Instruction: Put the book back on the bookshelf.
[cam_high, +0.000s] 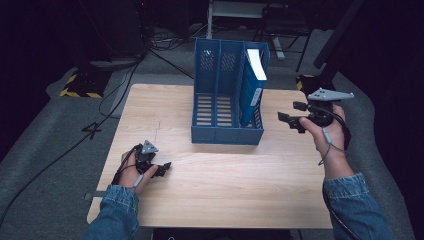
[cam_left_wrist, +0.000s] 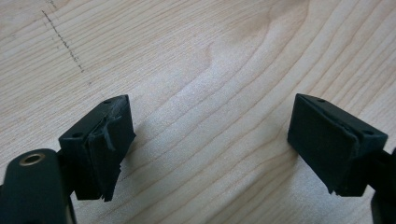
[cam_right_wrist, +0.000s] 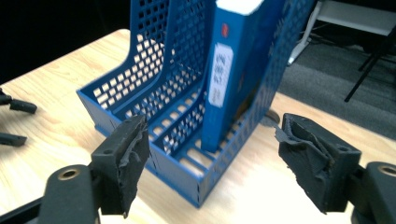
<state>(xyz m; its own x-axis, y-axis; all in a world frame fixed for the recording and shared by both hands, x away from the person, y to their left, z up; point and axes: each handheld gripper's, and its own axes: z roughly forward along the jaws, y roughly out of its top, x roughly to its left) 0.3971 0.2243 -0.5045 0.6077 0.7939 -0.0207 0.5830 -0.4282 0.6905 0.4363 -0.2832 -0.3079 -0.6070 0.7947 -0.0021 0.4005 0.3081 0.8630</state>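
Left hand (cam_high: 134, 175) rests low on the worktop (cam_high: 225, 175), forearm in a denim sleeve (cam_high: 117, 207) coming up from the near edge; left gripper (cam_high: 162, 169) lies level, its jaws wide apart with bare wood grain between them and nothing held, clear in the left gripper view (cam_left_wrist: 210, 149); a faint dotted pencil line (cam_left_wrist: 63, 42) runs on the wood beyond the jaws, off to their left.

Right hand (cam_high: 327, 130) raised off the worktop at its right edge, wrist bent, right gripper (cam_high: 290, 120) pointing level toward the file rack (cam_high: 227, 135); jaws apart, gripping nothing; grey plate (cam_high: 330, 94) on top.

Blue file rack stands upright ahead of the right jaws (cam_right_wrist: 212, 172), its near corner between them in the right gripper view but apart from both pads; three compartments; the one nearest the right gripper holds a blue book (cam_right_wrist: 224, 88), upright with a slight lean, white label on the spine (cam_right_wrist: 218, 79); the other two compartments empty; the book sits just beyond the jaws, untouched.

Rack is well apart from the left jaws.
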